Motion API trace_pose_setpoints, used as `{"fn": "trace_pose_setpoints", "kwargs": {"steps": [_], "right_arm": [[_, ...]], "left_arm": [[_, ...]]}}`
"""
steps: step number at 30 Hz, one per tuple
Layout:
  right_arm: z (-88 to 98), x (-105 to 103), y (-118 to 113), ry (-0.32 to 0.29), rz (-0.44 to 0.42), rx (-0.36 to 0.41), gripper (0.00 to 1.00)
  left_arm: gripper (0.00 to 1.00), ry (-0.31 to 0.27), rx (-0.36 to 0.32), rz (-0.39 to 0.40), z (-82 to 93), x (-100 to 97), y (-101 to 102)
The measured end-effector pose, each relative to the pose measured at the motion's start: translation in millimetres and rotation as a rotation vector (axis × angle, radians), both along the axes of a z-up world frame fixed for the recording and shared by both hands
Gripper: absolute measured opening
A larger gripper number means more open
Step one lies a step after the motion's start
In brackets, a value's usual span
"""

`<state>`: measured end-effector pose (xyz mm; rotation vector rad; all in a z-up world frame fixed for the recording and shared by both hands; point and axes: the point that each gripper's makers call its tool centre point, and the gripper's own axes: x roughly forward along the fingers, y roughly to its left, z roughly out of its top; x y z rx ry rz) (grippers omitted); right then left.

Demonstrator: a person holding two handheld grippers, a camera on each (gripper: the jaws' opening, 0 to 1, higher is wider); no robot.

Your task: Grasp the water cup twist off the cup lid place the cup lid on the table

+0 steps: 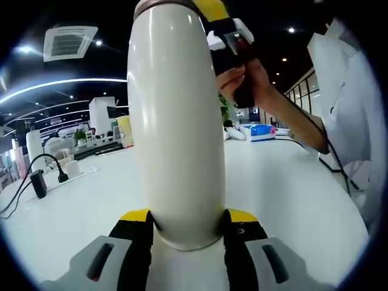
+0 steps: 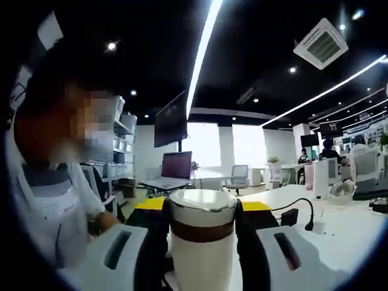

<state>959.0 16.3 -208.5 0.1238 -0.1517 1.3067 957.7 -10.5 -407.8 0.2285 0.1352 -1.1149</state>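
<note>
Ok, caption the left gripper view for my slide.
Left gripper clamps the cream water cup's base on the white table while the right gripper grips its lid.

Laptop (image 2: 176, 168), black power adapter (image 1: 38, 183)

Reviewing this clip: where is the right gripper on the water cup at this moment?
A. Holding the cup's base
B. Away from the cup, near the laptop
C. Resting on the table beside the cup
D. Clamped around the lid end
D: in the right gripper view the right gripper has its jaws on either side of the cup lid, while the left gripper holds the water cup body.
</note>
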Motion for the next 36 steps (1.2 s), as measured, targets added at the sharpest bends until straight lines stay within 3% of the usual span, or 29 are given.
{"fn": "trace_pose_setpoints", "kwargs": {"steps": [14, 22, 31, 36], "right_arm": [[-4.9, -6, 3, -0.060, 0.136, -0.047, 0.46], [-10.9, -6, 2, -0.055, 0.182, -0.067, 0.46], [-14.2, -7, 5, -0.070, 0.151, -0.113, 0.48], [-16.6, -4, 4, -0.086, 0.073, -0.163, 0.53]], "left_arm": [[0.47, -0.001, 0.003, -0.009, -0.4, 4.8, 1], [0.47, 0.002, 0.003, -0.013, -1.0, 4.2, -1], [0.47, 0.001, 0.004, -0.014, -1.2, 3.0, -1], [0.47, -0.002, 0.005, -0.015, -0.9, 1.2, -2]]}}
